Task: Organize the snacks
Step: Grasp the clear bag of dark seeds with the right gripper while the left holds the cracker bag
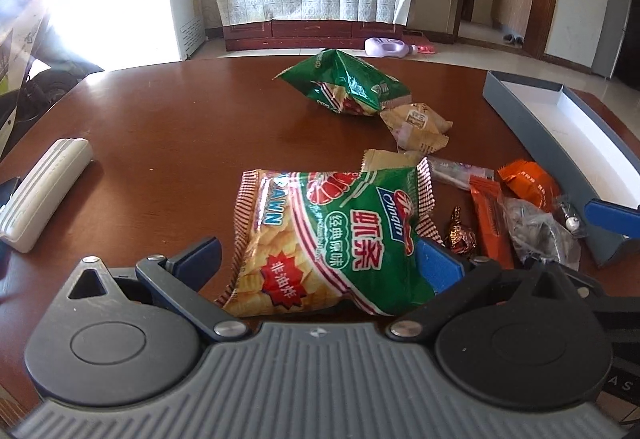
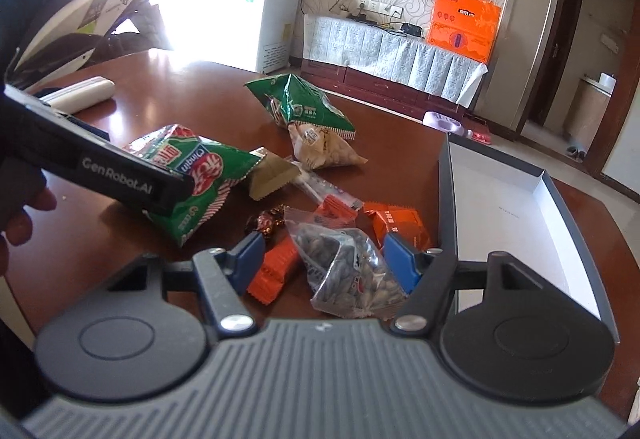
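A green prawn-chip bag [image 1: 332,239] lies between the wide-apart blue pads of my left gripper [image 1: 318,261]. The right pad touches the bag and the left pad stands clear of it. My right gripper [image 2: 326,261] is open around a clear bag of sunflower seeds [image 2: 348,263]; an orange bar [image 2: 276,267] lies by its left pad. In the right wrist view the left gripper's black body [image 2: 100,167] reaches over the chip bag [image 2: 200,175]. An open grey box [image 2: 520,207] with a white inside stands just right of the snack pile.
On the brown table [image 1: 168,127] lie a second green bag [image 1: 348,87], beige packets [image 1: 416,127], an orange packet [image 1: 528,183] and a foil-wrapped chocolate [image 1: 460,231]. A white case [image 1: 44,191] rests at the left edge. A hand [image 2: 20,215] shows at far left.
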`<state>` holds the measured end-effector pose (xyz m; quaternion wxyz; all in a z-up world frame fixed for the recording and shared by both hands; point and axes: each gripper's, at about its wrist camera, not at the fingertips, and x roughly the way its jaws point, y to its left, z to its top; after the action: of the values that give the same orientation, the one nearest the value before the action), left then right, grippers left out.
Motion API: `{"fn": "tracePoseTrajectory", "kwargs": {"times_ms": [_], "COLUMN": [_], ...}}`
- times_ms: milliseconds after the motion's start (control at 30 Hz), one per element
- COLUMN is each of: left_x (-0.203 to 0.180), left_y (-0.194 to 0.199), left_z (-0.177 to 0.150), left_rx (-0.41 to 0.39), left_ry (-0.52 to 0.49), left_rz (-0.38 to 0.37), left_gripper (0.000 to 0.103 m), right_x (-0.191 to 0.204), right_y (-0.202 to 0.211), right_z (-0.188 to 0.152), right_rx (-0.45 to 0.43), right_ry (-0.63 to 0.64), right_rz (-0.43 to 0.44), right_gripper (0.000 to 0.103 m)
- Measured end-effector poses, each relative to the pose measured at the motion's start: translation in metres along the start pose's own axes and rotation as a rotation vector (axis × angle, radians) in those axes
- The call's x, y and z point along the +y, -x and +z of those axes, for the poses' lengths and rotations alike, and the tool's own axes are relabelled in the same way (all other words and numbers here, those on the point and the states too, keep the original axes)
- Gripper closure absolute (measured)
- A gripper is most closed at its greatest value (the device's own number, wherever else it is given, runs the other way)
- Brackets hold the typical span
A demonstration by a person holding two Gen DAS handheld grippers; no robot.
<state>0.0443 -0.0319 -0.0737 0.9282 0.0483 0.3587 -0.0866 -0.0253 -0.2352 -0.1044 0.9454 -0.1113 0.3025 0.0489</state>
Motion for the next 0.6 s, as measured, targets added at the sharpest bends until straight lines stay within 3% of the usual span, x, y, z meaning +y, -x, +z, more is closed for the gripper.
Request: {"fn": "tracePoseTrajectory", "kwargs": {"times_ms": [100, 267, 467, 600], "left_x": [-0.003, -0.011, -0.007, -0.008], "left_y": [-0.006, -0.012, -0.021, -0.021], "left_z": [-0.003, -0.007, -0.007, -0.008], "left_rx": [0.001, 0.01, 0.026, 0.015], "left_ry": [0.004, -0.005, 0.045, 0.046], "left_rz": [0.004, 0.01, 0.001, 0.006], "left_gripper": [0.0, 0.0, 0.0, 0.009], "right_x": [-0.004, -0.009, -0.01, -0.013], "right_y": [-0.008, -0.02, -0.025, -0.026], "right_z": [-0.001, -0.003, -0.006, -0.006], "right_rx": [0.016, 0.057, 0.082, 0.085], "right_ry": [-0.033, -0.079, -0.097, -0.123], "right_rz": [0.009, 0.009, -0.005, 0.014], "right_gripper": [0.035, 0.052, 0.052, 0.058]}}
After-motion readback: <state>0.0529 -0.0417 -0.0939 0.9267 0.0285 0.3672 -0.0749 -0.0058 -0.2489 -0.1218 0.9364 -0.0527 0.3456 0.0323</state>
